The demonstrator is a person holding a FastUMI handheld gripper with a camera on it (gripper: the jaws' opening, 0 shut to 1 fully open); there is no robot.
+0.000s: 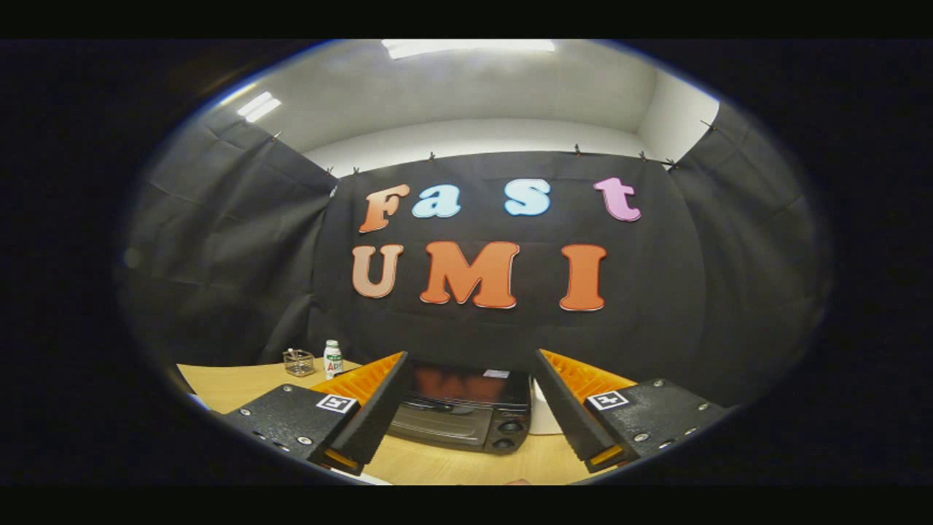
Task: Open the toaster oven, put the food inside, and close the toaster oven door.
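A black toaster oven point(463, 412) stands on the wooden table point(240, 383), beyond my fingers and framed between them. Its glass door looks shut, with two knobs at its right side. My gripper point(470, 379) is held high and well back from the oven, fingers wide apart with nothing between them. One finger point(375, 412) sits left of the oven, the other on its right. The food is hidden from this view.
A small white bottle point(332, 359) and a small clear glass dish point(299, 362) stand on the table left of the oven, near the cloth wall. A white object point(541, 415) stands just right of the oven, partly behind the right finger.
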